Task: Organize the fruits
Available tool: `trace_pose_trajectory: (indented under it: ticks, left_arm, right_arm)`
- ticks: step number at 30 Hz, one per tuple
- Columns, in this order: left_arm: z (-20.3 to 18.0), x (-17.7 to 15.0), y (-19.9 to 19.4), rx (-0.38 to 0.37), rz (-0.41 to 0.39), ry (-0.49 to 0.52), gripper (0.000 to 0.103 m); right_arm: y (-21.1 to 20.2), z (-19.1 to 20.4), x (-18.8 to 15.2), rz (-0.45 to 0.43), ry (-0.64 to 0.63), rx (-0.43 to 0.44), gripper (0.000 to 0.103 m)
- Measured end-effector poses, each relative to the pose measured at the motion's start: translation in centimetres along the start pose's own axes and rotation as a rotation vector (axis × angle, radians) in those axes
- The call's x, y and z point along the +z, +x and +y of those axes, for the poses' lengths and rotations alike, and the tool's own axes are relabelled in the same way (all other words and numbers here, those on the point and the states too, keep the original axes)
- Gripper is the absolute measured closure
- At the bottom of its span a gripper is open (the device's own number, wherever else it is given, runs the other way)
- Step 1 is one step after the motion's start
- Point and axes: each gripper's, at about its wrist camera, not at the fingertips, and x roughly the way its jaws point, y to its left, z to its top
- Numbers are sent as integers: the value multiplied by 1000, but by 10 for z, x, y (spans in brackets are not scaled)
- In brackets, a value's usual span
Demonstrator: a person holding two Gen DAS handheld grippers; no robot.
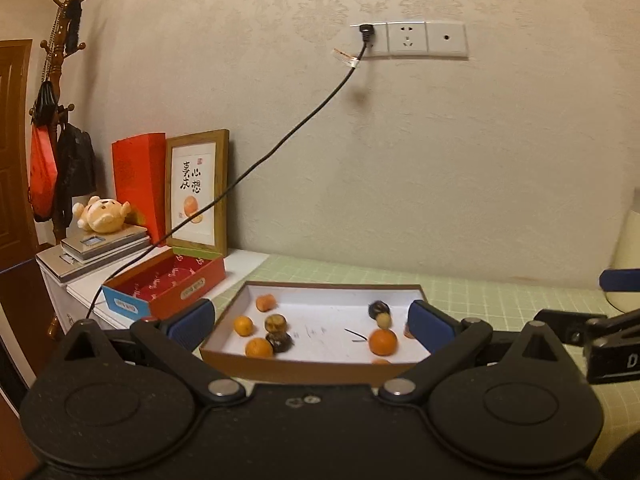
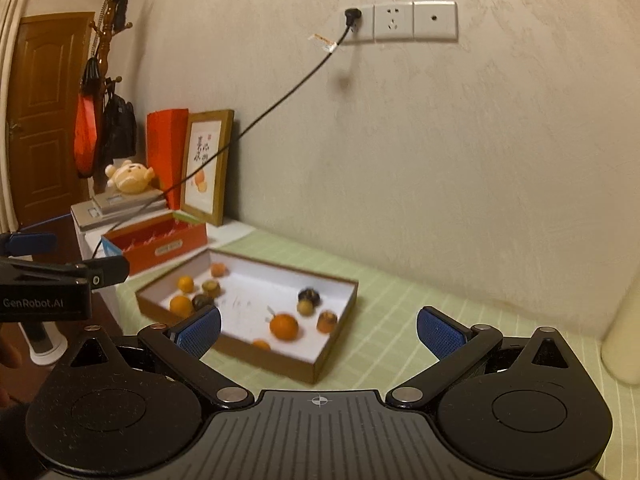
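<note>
Fruits: I see oranges, biggest one (image 1: 383, 341), plus dark ones (image 1: 275, 324), loose in shallow box (image 1: 320, 364) on green worktop (image 2: 400, 312).
Left gripper (image 1: 312, 322): fingers wide, empty, box ahead at 12 o'clock.
Right gripper (image 2: 319, 330): fingers wide, empty, box at 11 o'clock.
Red box (image 1: 188, 280): open, at 10 o'clock.

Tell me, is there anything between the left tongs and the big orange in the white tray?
Only the tray's near wall. The left tongs are open and empty, facing the tray from that side, and the big orange lies just behind this low brown wall. Coming from above, nothing visible blocks it; a small pale fruit sits close behind.
</note>
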Motion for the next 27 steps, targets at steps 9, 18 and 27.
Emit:
trace_pose_trajectory:
  ticks: [9, 18, 27]
  left_arm:
    - [-4, -21, -7, -41, -5, -1, 6]
    - [-4, -24, -8, -29, -11, -8, 6]
    - [-2, -25, -9, -27, -12, -4, 6]
  right_arm:
    - [-11, -3, -11, -12, 2, -39, 0]
    - [-13, -3, -12, -27, -4, -49, 0]
    - [-10, 1, -14, -13, -10, -52, 0]
